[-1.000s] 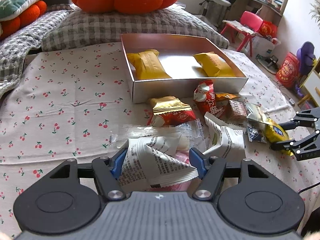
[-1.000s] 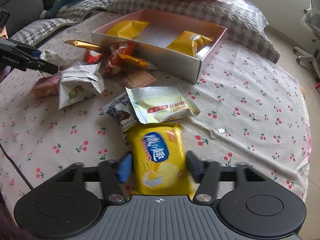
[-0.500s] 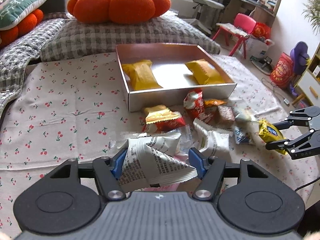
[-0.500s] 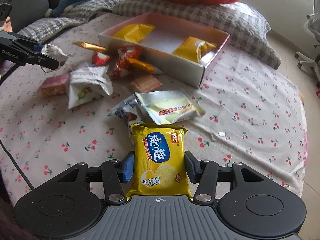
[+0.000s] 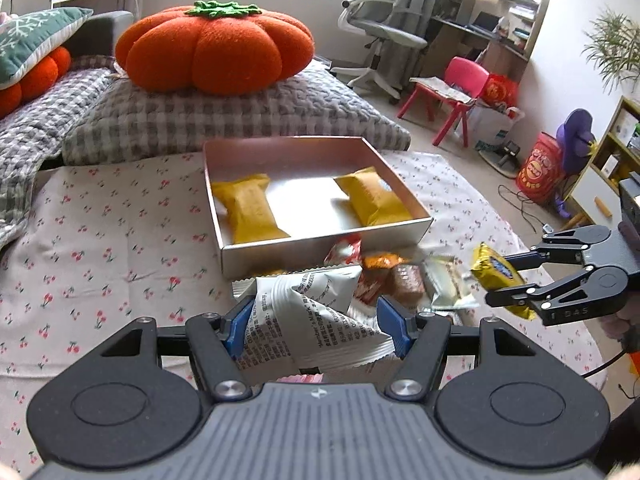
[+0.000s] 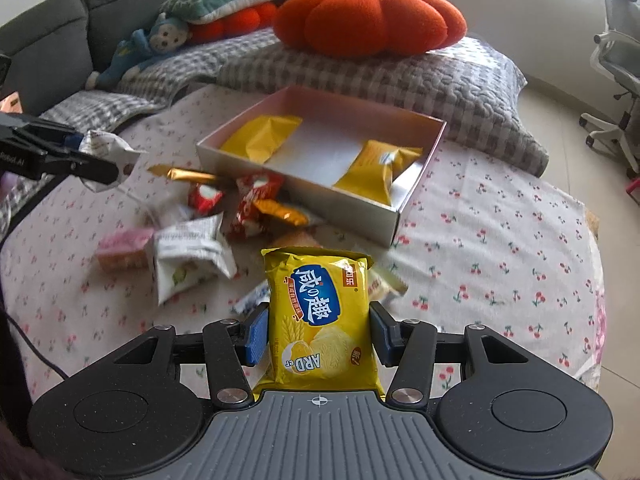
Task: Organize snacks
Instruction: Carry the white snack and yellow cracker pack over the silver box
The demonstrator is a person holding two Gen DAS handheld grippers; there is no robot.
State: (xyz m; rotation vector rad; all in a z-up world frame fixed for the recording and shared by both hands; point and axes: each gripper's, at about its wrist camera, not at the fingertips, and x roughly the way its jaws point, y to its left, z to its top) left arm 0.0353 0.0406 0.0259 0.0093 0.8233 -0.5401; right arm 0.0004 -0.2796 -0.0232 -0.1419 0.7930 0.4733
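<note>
A yellow biscuit packet [image 6: 323, 320] is gripped in the right claw [image 6: 318, 334], long axis forward, the box [image 6: 394, 216] ahead; a white packet [image 5: 308, 316] is held by the left claw [image 5: 314, 326], box straight ahead on the bed

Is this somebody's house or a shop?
Most likely a house, a lived-in family room: a pumpkin cushion on bedding, a stuffed monkey by a sofa, and a child's pink chair near a desk.
</note>
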